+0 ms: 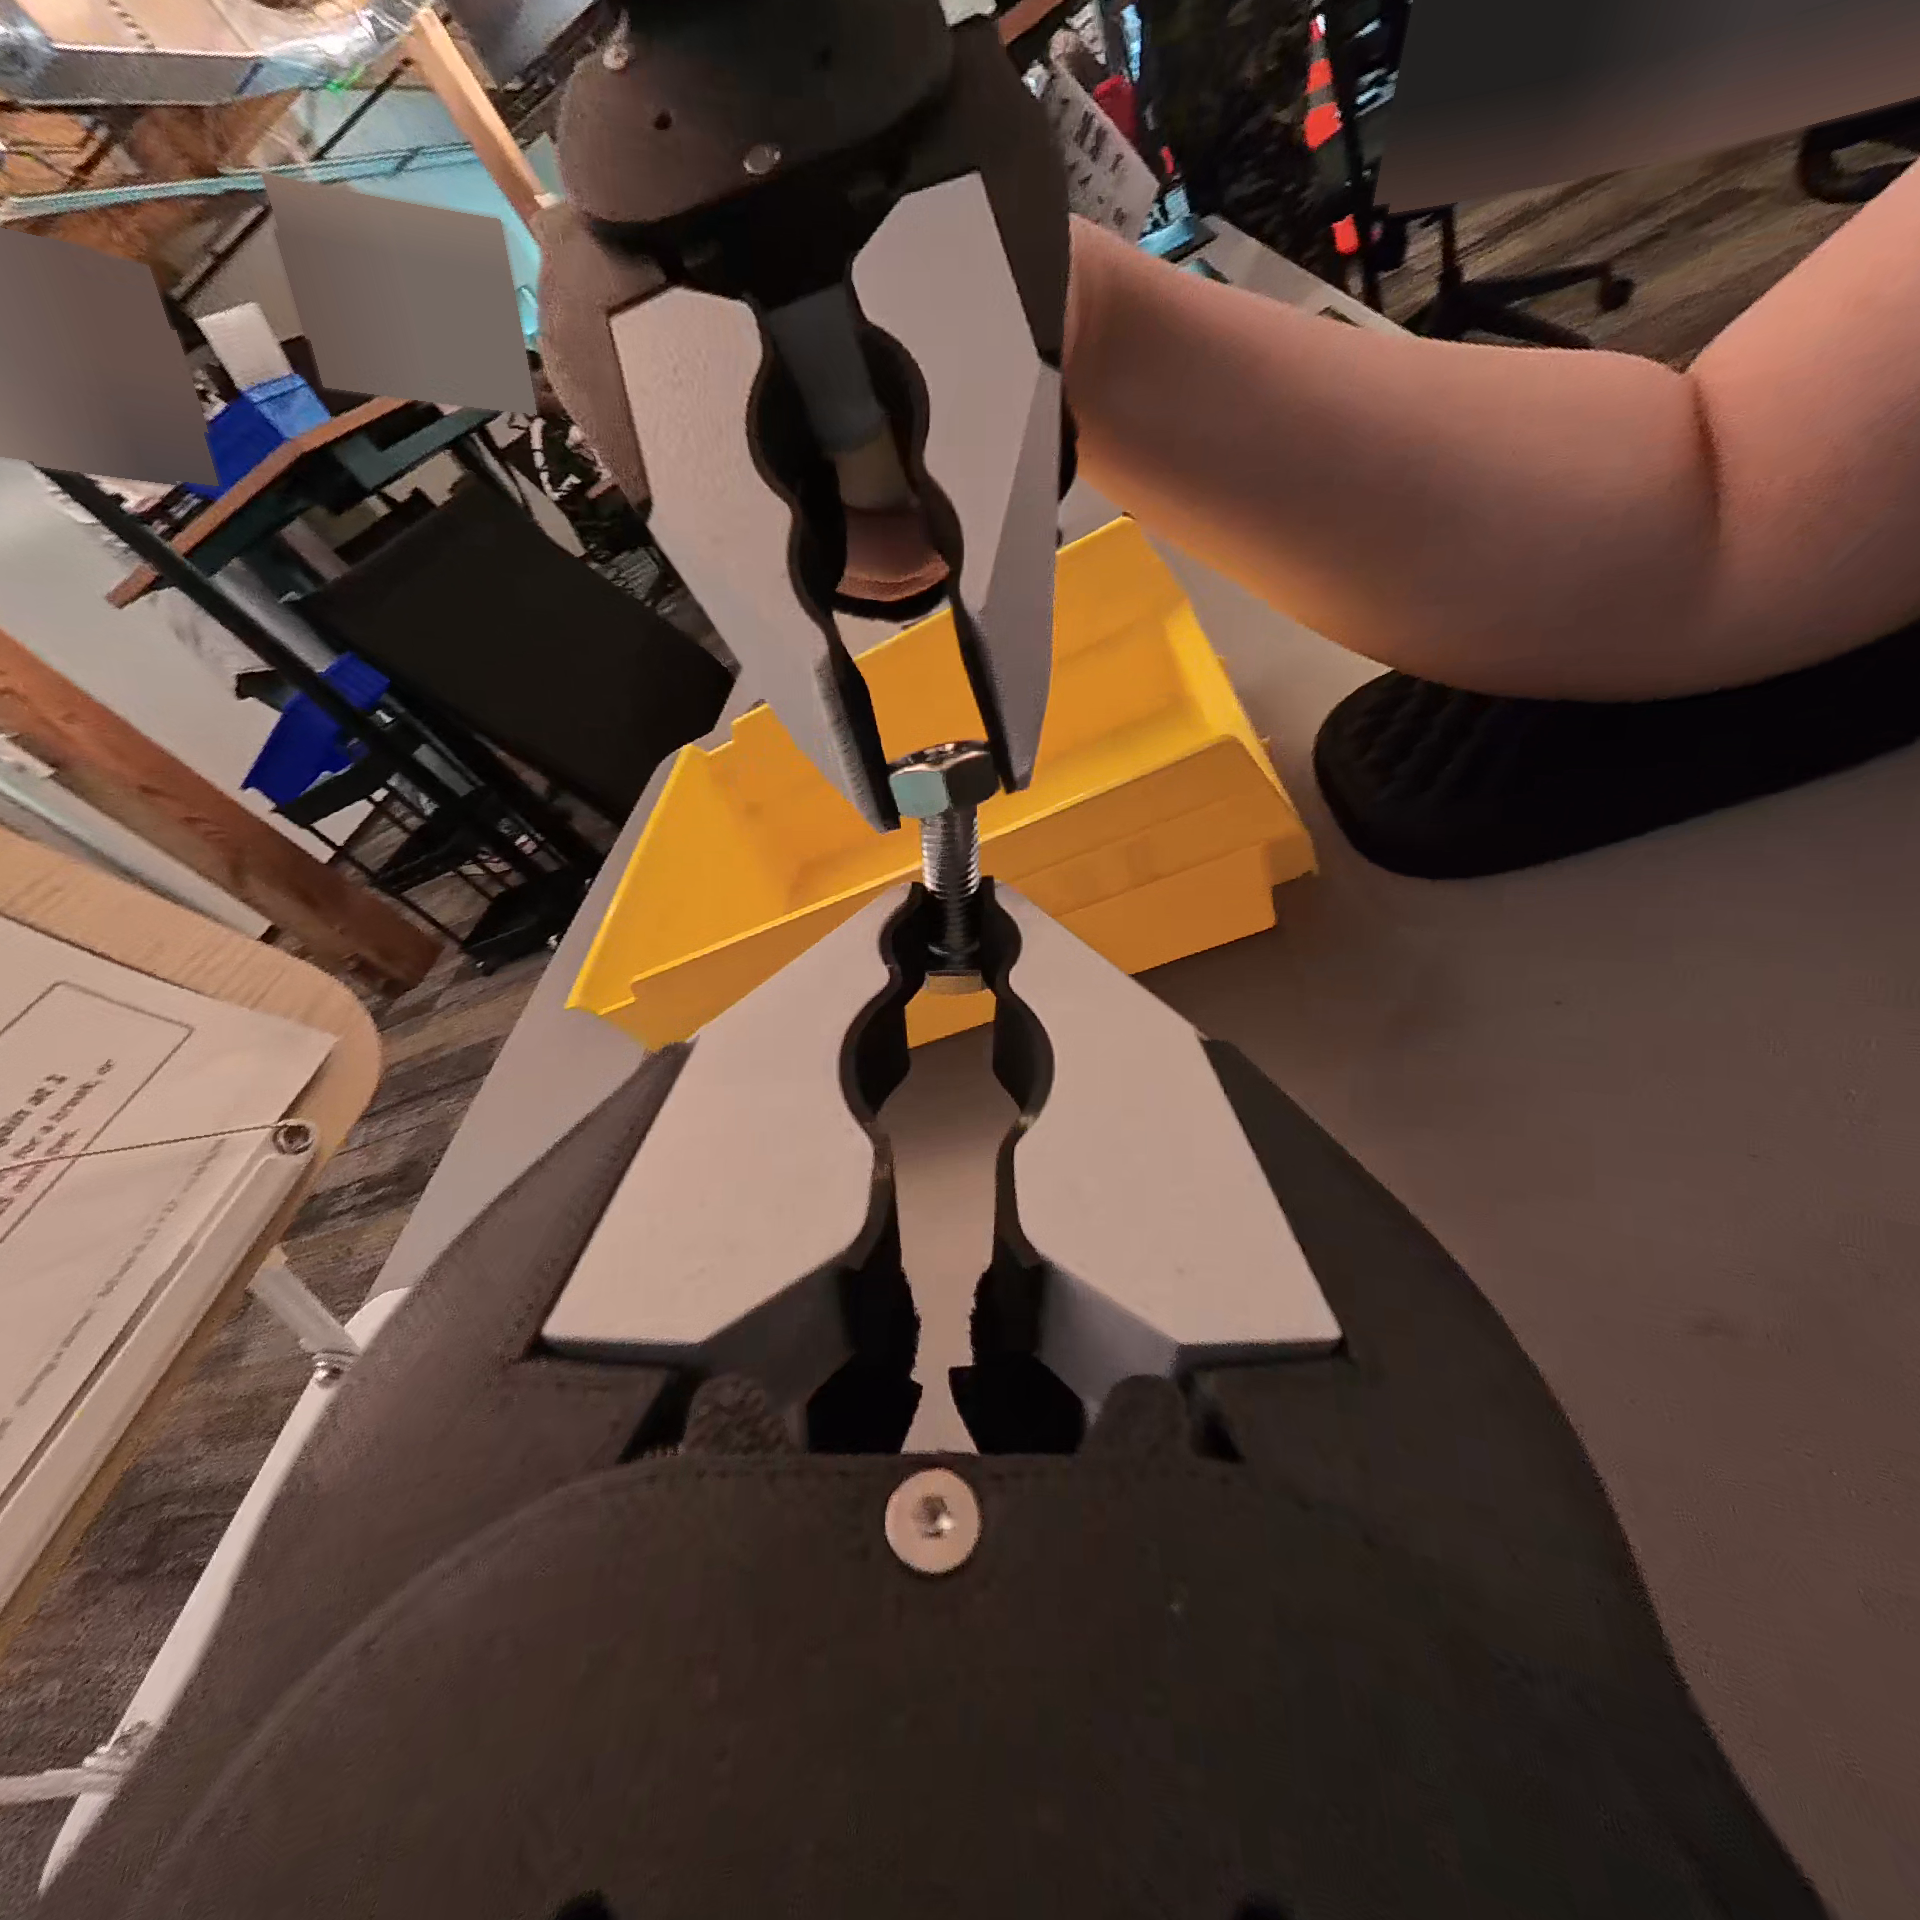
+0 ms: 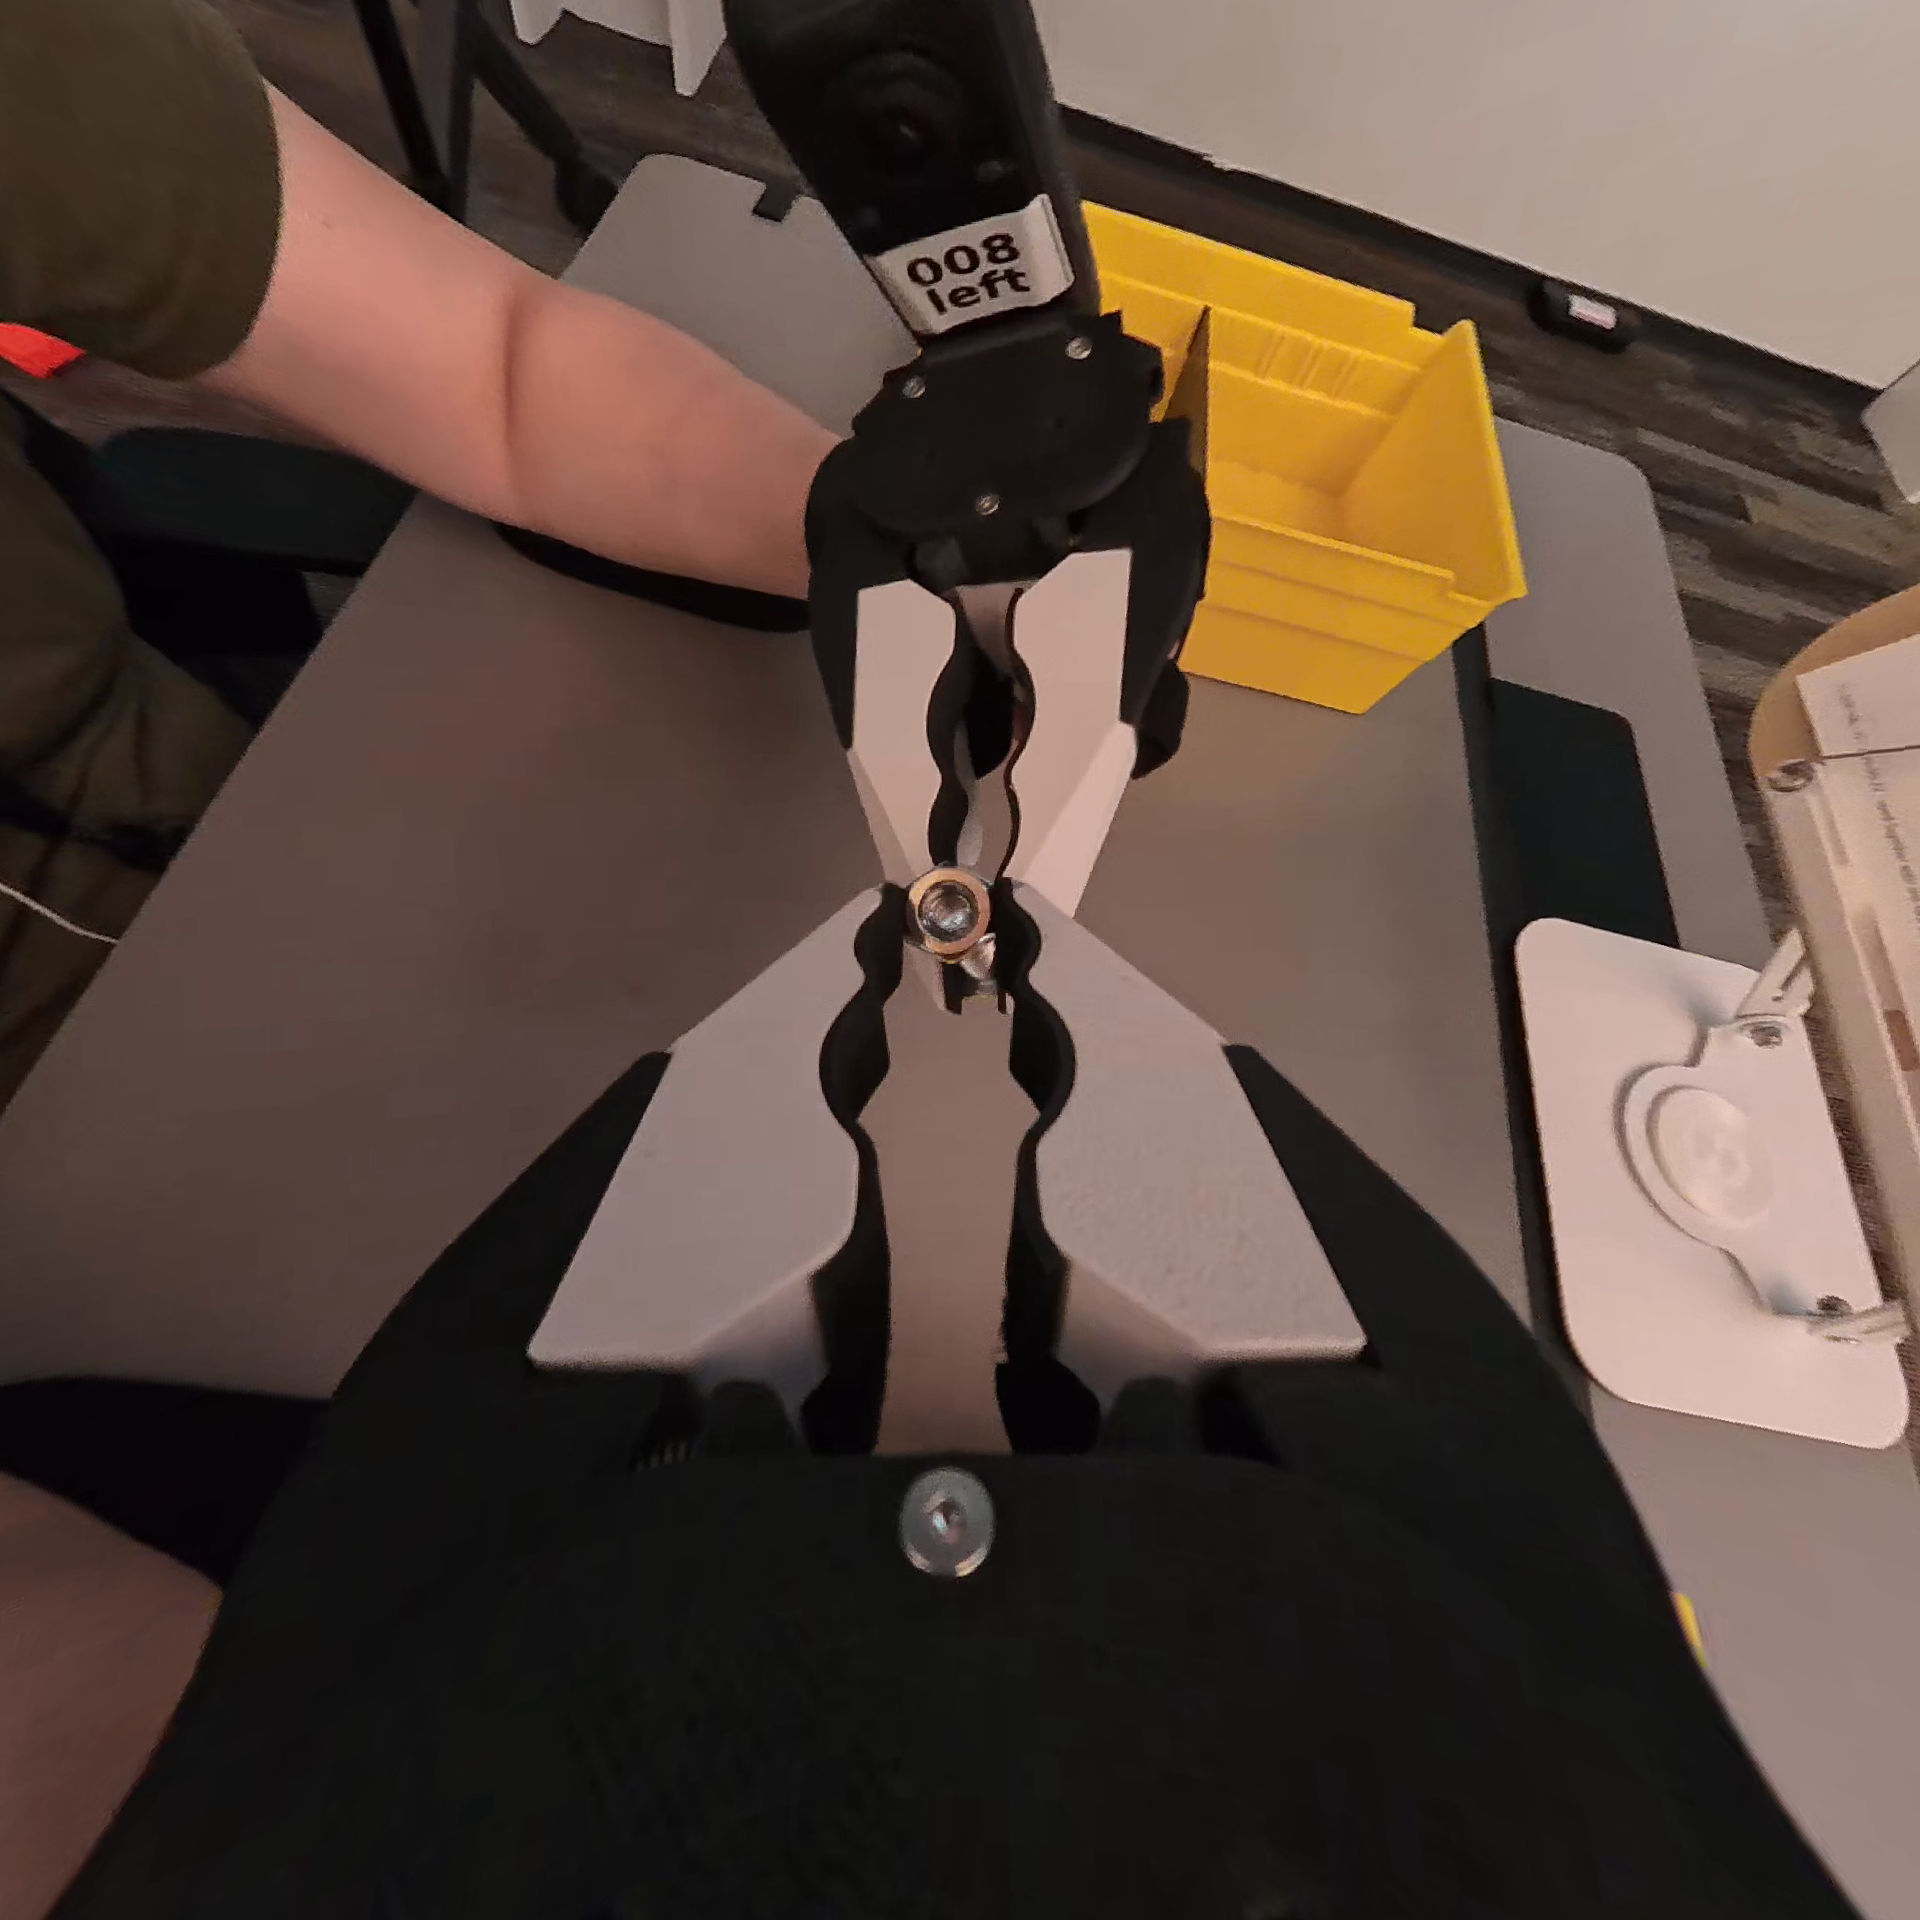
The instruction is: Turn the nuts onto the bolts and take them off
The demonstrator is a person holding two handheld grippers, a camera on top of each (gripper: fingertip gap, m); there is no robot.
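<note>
A silver bolt (image 1: 948,883) is held in the air over the grey table (image 1: 1507,1143). My left gripper (image 1: 951,906) is shut on the bolt's lower shaft, and the bolt head (image 1: 956,982) sits between its fingers. My right gripper (image 1: 940,800) comes down from above and is shut on the hex nut (image 1: 932,795) at the bolt's upper end. In the right wrist view the nut (image 2: 945,916) faces the camera with the bolt's end in its hole. It is pinched at my right gripper's (image 2: 948,912) tips. The left gripper (image 2: 961,868) meets it from the far side.
A yellow bin (image 1: 1143,727) stands on the table behind the grippers; it also shows in the right wrist view (image 2: 1351,582). A person's forearm (image 1: 1403,488) rests on a black pad (image 1: 1558,769). A white base plate (image 2: 1683,1174) lies right of the table. Both grippers' tips are close together, under 4 cm apart.
</note>
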